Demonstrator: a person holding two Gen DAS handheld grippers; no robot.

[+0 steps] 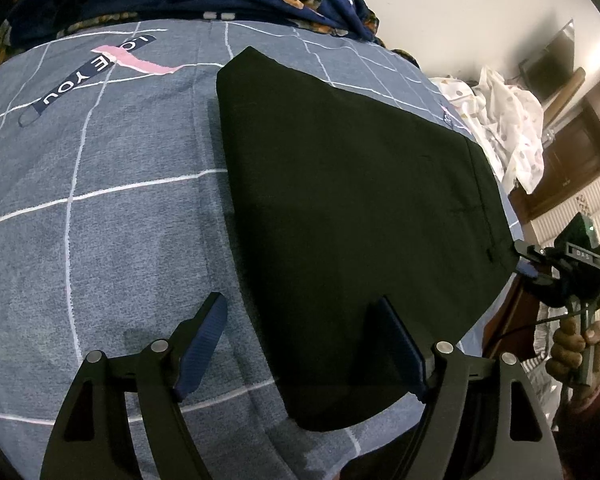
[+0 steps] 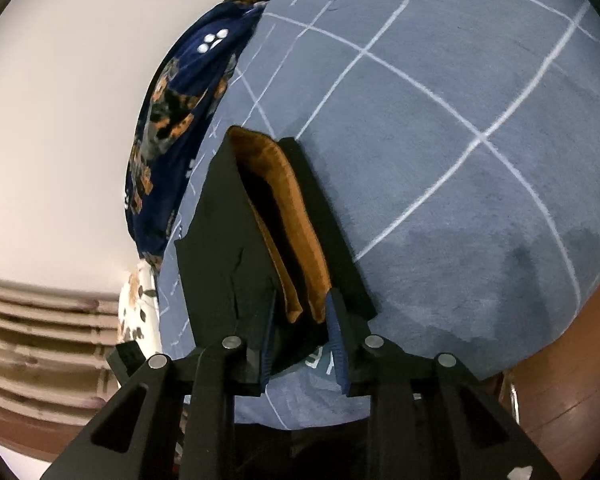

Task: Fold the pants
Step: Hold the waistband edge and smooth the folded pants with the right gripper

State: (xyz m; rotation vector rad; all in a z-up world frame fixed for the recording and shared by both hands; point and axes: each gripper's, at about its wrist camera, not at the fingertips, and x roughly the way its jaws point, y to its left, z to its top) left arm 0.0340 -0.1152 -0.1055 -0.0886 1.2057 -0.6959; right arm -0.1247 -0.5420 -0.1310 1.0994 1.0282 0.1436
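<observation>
Left wrist view looks down on black pants [image 1: 352, 216] lying folded and flat on a bed with a grey-blue sheet [image 1: 112, 208] crossed by white grid lines. The left claw [image 1: 304, 344] hangs above the near end of the pants with its two blue-padded fingers spread wide, one over the sheet and one over the dark cloth, gripping nothing. At the far right edge of the pants the right claw [image 1: 526, 260] meets the cloth, a hand [image 1: 576, 350] on its handle. Right wrist view shows the right claw [image 2: 302, 320] narrowed around the edge of the pants [image 2: 216, 232], where layers of orange lining [image 2: 296, 220] show between the black outer folds. A dark patterned blanket [image 2: 172, 128] is bunched along the far side of the bed
</observation>
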